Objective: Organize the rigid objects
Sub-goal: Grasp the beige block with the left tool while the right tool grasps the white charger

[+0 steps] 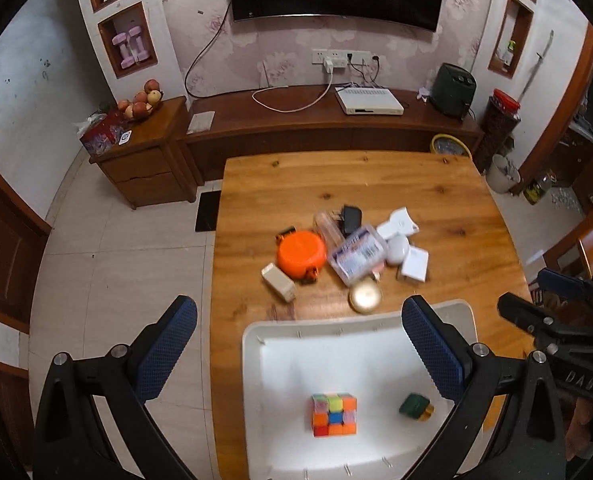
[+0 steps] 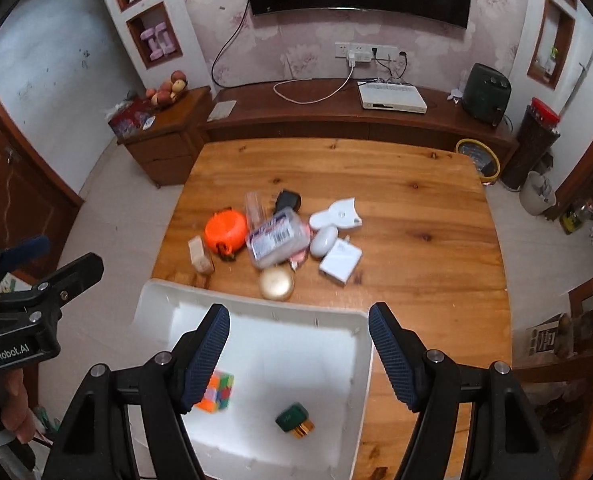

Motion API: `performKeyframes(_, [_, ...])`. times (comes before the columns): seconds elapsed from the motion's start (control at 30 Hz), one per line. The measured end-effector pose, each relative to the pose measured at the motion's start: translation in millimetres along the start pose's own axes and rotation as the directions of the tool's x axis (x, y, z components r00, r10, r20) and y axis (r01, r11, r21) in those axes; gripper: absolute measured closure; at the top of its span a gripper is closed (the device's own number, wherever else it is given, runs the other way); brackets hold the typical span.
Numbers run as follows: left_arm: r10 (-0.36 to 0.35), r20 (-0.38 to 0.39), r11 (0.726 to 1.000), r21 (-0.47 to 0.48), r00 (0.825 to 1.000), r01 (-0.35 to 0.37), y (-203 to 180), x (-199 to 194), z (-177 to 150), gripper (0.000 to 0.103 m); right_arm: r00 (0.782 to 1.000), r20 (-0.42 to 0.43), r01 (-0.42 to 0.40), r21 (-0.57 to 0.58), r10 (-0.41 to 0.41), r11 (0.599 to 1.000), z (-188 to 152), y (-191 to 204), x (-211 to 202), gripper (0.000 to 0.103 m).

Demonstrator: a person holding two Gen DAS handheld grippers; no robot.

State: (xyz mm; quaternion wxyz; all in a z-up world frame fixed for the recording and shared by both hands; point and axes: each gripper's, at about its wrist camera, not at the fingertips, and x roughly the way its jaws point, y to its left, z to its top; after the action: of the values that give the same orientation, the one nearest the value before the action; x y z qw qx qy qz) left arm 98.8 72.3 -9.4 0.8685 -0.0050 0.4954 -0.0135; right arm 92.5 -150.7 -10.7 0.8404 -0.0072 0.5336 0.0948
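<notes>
I am holding my left gripper (image 1: pixel 298 354) over the white tray (image 1: pixel 252 344), its blue pads standing wide apart with nothing between them. My right gripper (image 2: pixel 298 354) is hanging over the same tray, its pads likewise spread and gripping nothing.

Inside the tray, a colourful puzzle cube (image 1: pixel 333 415) is sitting toward its left side and a small green and gold piece (image 1: pixel 416 407) is lying toward its right side, apart from the cube.

The tray is resting on the near part of the wooden table (image 1: pixel 436 184). Just beyond the tray's far rim a round gold tin (image 1: pixel 365 298) is lying on the wood. Further past the rim a clutter is waiting: a beige block (image 1: pixel 279 282) nearest the tray's far left corner, an orange round container (image 1: pixel 301 255) touching it on the far side, a clear plastic box with a printed label (image 1: pixel 357 255) beyond the gold tin, a black plug (image 1: pixel 351 218) behind that box, and a white oval case (image 1: pixel 397 250) with a white square adapter (image 1: pixel 415 265) off toward the tray's far right corner.

A white folded card (image 1: pixel 398 222) is lying furthest from the tray on that right side.
</notes>
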Motion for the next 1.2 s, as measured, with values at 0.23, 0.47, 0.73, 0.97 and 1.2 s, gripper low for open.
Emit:
performKeyframes(0.23, [0.017,-0.055,1.000,-0.022,0.998,-0.019,23,38,30,0.001,1.000,-0.017,0.024,0.073,-0.023,0.997,42,-10,26,0.030])
performKeyframes(0.47, [0.017,-0.229,0.994,-0.100,0.973,-0.040,43,122,33,0.001,0.989,-0.144,0.021,0.241,0.014,0.970,64,-42,96,0.030])
performKeyframes(0.73, [-0.002,-0.387,0.977,-0.199,0.922,-0.082,54,200,14,0.002,0.963,-0.270,0.091,0.340,0.005,0.936,61,-72,179,0.030])
performKeyframes(0.97, [-0.030,-0.461,0.956,-0.271,0.887,-0.109,58,240,8,0.002,0.931,-0.363,0.112,0.397,0.044,0.911,48,-80,230,0.030])
performKeyframes(1.2, [-0.014,-0.500,0.941,-0.298,0.866,-0.157,64,254,5,0.002,0.898,-0.438,0.140,0.369,0.040,0.919,42,-68,263,0.042])
